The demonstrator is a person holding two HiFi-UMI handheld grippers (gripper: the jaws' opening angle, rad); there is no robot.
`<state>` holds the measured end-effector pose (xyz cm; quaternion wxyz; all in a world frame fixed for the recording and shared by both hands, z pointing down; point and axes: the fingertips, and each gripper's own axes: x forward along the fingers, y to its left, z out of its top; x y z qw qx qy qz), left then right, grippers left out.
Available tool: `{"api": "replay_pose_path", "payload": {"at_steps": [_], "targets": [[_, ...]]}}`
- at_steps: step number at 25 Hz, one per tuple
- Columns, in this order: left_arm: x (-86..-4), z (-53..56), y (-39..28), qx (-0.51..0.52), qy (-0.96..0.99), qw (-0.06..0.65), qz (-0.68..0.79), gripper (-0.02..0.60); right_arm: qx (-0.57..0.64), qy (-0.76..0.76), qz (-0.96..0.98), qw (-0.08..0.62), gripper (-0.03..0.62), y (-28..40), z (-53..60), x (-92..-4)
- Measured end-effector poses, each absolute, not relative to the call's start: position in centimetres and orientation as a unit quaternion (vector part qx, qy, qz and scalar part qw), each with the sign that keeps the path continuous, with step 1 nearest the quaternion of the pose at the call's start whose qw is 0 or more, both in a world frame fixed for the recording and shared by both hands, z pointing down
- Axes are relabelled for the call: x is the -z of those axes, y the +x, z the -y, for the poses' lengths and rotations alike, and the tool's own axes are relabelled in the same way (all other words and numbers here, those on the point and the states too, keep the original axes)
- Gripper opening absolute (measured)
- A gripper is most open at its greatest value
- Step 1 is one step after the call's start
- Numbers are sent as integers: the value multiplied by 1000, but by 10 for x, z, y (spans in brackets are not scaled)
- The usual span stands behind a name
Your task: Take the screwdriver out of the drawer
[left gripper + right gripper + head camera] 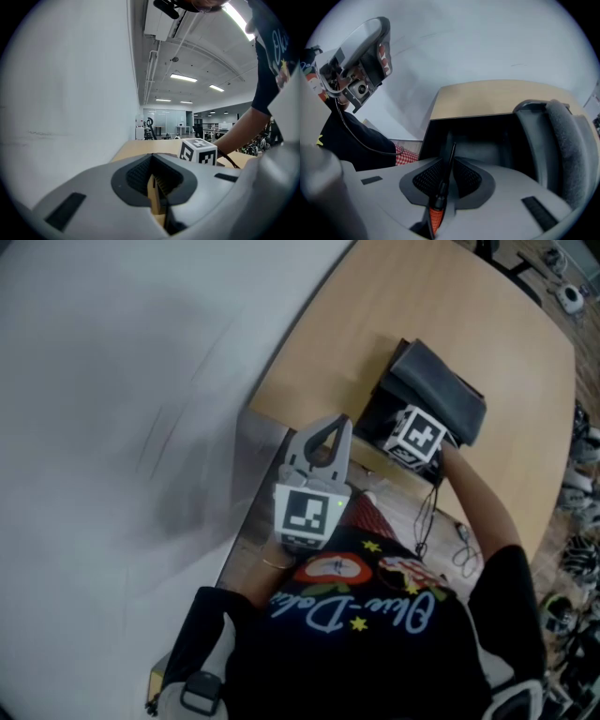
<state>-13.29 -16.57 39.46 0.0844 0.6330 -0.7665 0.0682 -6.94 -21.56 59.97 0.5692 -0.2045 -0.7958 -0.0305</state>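
In the right gripper view the screwdriver [439,194], with a thin black shaft and an orange handle, sits clamped between the jaws of my right gripper [447,161]. Its tip points into the open black drawer [487,136]. From the head view only that gripper's marker cube [415,435] shows, at the mouth of the drawer [378,414]. My left gripper [336,424] is held up in front of the person's chest, left of the drawer and apart from it. Its jaws are shut with nothing between them [154,180].
The drawer belongs to a dark grey box [441,385] on a light wooden table [422,296]. A white wall [122,381] runs along the table's left side. A black cable [427,517] hangs from the right gripper over the person's lap.
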Motion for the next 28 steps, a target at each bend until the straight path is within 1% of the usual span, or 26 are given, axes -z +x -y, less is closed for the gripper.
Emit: {"api": "replay_pose_path", "payload": {"at_steps": [5,12,16,19,23,28], "targets": [[-395,159,-137,-63,626,84,773,0,66,-193,786,584,49,-74,217,-606],[-396,157,-140,-63,627,88,772,0,40,-177,772,609,40,-76,196,-602],[-396,156,-141,-66,628,90,770,0,25,-167,775,609,29,-74,195,-602],[-395,156,-143,-66,628,88,770,0,29,-135,785,603,14,-75,213,-603],[-396,155,-146,-65,629,85,770,0,43,-99,802,588,14,-75,222,-599],[-400,158,-142,-80,641,82,759,0,-5,-71,833,549,14,-72,219,-579]]}}
